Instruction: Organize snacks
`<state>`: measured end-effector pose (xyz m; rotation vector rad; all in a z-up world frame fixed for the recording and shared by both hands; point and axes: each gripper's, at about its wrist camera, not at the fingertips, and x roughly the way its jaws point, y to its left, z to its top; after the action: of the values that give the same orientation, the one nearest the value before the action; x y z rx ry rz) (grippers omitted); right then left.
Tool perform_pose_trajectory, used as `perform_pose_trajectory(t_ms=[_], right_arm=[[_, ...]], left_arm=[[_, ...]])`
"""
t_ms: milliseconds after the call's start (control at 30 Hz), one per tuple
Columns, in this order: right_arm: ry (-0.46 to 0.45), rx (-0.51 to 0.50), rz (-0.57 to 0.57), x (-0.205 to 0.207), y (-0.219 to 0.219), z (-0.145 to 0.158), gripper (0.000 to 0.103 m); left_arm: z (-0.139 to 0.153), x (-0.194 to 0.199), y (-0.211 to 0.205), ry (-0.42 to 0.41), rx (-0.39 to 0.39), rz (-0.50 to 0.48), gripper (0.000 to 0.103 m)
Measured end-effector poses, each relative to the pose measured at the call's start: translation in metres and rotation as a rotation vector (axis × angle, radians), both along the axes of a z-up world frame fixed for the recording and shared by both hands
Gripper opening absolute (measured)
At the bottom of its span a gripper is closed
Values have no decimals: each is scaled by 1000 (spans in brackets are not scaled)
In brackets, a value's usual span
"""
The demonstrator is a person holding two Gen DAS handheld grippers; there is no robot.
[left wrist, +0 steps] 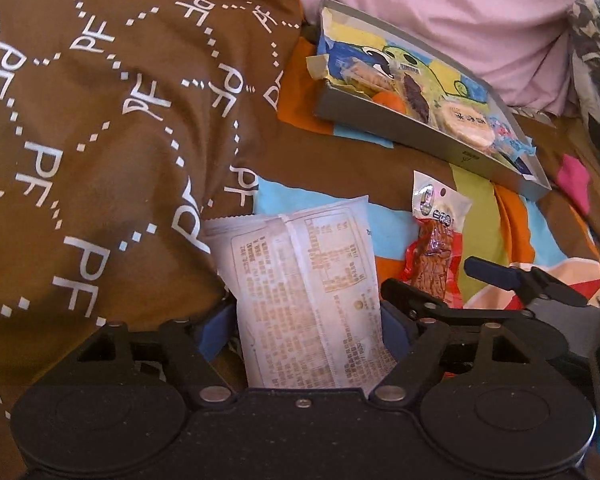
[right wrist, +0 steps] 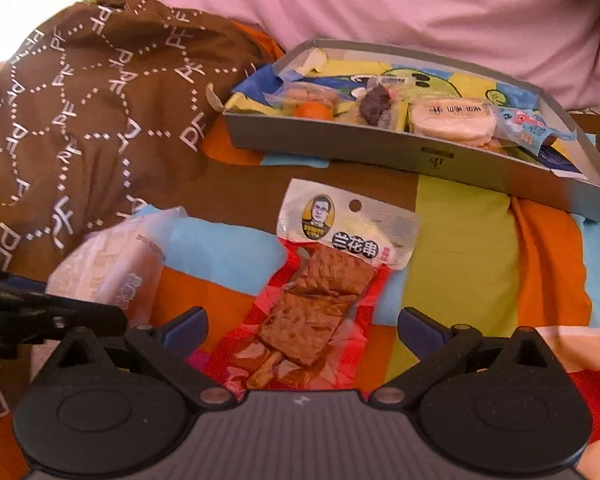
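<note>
A white snack packet [left wrist: 300, 264] printed with text stands between the blue pads of my left gripper [left wrist: 306, 320], which is shut on its sides. In the right wrist view the same packet [right wrist: 112, 256] shows at the left, with a left finger [right wrist: 80, 312] below it. A red skewer snack packet [right wrist: 324, 280] lies flat on the sheet between the spread fingers of my right gripper [right wrist: 304, 326], which is open and not touching it. The left wrist view has this red packet [left wrist: 436, 240] to the right, with the right gripper [left wrist: 430, 276] around its near end.
A grey shallow box [right wrist: 340, 148] [left wrist: 420, 136] behind the packets holds several snacks, among them a round white cake [right wrist: 448, 120] and an orange piece [right wrist: 314, 112]. A brown patterned quilt [left wrist: 100, 120] bulges at the left. Pink fabric [right wrist: 380, 8] lies behind. The colourful sheet [right wrist: 460, 240] is underneath.
</note>
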<state>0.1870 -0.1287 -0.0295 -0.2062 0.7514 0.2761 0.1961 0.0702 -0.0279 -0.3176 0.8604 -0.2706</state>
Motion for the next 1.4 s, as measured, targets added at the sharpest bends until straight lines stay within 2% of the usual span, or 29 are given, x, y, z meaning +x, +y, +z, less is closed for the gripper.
perform_pose_trajectory(t_ms=[133,367,600,700,767,867,1033,1167,1267,1300,1333,1367,1400], right_arm=[[26,-14,11,2,-6,-11,103],[43,-20,29,-6,-19,-12,103],[48,-73,46,-32,-58,-12,101],[46,-84,47,-48,-79,-5,98],[52,-59,54,-61,-94,0,98],[24,-12,66,-74,-107,9,100],[-9,-28,123,-65,-90,12,101],[-20,-118,166,-44,-63,-2,102],[-2,-136,154,-31,-55,-12,101],[-1,-126,147,-29,-54,-12,101],[-1,-114,141,-27,-53,-12,95],[-5,-97,137,-27,-54,-11,83],[-5,-84,132,-27,-54,-10,80]], left_arm=[[-1,-1,-2,-4,12,-5,79],[-4,2,-13,7,53,-11,79],[-6,7,-34,25,145,-15,79],[-6,4,-50,21,213,-47,79],[-6,1,-61,11,263,-101,79],[-8,-3,-72,14,291,-138,79],[-8,-1,-78,25,313,-133,79],[-9,-1,-76,20,302,-135,80],[-10,-2,-76,15,300,-141,81],[-11,-2,-76,13,300,-143,82],[-11,-2,-76,11,301,-146,83],[-11,-3,-77,9,301,-147,83],[-11,-3,-76,7,299,-147,83]])
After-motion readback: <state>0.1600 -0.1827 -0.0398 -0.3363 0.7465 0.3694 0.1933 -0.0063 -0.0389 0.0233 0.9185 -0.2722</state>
